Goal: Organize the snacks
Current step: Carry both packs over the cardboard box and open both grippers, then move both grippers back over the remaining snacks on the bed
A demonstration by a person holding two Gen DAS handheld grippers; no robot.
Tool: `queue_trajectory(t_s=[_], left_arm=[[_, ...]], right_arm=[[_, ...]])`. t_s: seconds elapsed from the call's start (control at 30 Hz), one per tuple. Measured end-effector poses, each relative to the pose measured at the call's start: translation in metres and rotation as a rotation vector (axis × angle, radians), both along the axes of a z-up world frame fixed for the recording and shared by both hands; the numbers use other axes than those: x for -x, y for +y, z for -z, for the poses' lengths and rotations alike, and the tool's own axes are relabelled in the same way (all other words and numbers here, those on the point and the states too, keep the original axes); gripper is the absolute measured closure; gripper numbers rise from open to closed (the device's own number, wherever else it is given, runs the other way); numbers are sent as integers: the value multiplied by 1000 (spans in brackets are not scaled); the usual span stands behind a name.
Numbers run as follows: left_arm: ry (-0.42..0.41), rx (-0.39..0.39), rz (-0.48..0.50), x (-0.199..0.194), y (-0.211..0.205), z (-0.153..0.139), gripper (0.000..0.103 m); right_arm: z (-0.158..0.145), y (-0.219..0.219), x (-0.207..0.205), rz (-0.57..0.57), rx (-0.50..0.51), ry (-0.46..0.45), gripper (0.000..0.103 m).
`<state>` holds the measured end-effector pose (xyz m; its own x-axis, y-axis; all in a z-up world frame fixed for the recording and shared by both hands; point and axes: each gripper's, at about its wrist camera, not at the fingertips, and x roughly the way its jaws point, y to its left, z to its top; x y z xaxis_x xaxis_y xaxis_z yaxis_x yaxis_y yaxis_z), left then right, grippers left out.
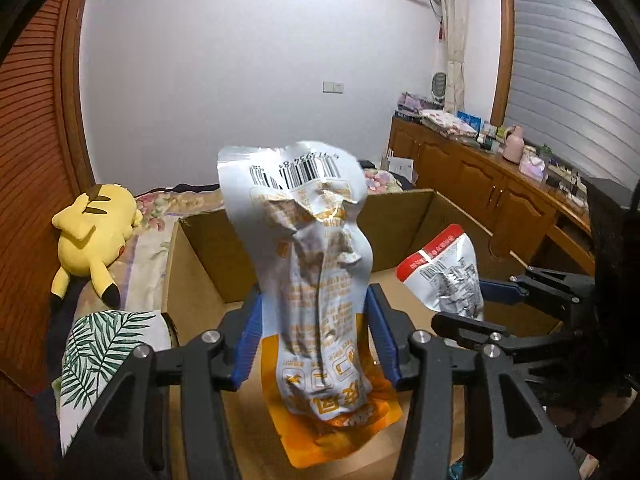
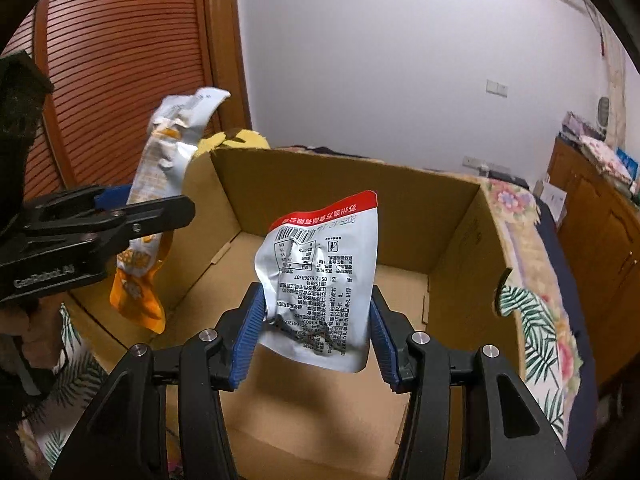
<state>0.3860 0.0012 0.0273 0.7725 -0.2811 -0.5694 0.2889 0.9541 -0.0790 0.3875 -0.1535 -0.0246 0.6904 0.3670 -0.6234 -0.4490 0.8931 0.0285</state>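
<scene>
An orange and white snack bag (image 1: pixel 320 264) stands upright between the blue pads of my left gripper (image 1: pixel 315 292), which is shut on its crumpled middle. It hangs over the left side of an open cardboard box (image 1: pixel 200 248). The right wrist view shows the same bag (image 2: pixel 160 160) and left gripper (image 2: pixel 156 202) above the box's left wall. My right gripper (image 2: pixel 316 290) is shut on a silver pouch with a red top band (image 2: pixel 320 264), held over the box (image 2: pixel 280 184) interior. From the left wrist view, this pouch (image 1: pixel 444 268) and right gripper (image 1: pixel 460 302) are at the right.
The box sits on a bed with a floral cover (image 2: pixel 516 208) and leaf-print fabric (image 1: pixel 104 344). A yellow plush toy (image 1: pixel 92 236) lies left of the box. A wooden cabinet (image 1: pixel 480 184) with clutter runs along the right. A louvred wooden door (image 2: pixel 120 60) stands at the left.
</scene>
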Motion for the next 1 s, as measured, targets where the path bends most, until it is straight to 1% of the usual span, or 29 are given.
queue_trajectory(t_s=[0.07,0.2,0.27,0.33,0.37,0.43,0.67,1.0], left_arm=[[13,-15,0,1,-2,2,52],[53,-12,10,3,-3,9,48],[77,-8,10,3,-3,12,46],[80,-19,5,5,-2,13,45],[84,-24,8,7,-2,13,42],[85,-29,5,13,-4,12,42],[50,-38,-1,29,-1,-2,34],[-4,-30,-14,65,7,-28,33]], right_arm=[[3,0,-2,-3,6,6,51],[7,2,-1,-8,17,21,49],[8,2,0,2,16,22,46],[7,2,0,10,8,28,41],[7,2,1,12,6,31,40],[5,1,4,15,8,30,39],[0,-1,25,23,-3,20,39],[-16,-11,70,32,-30,-17,38]])
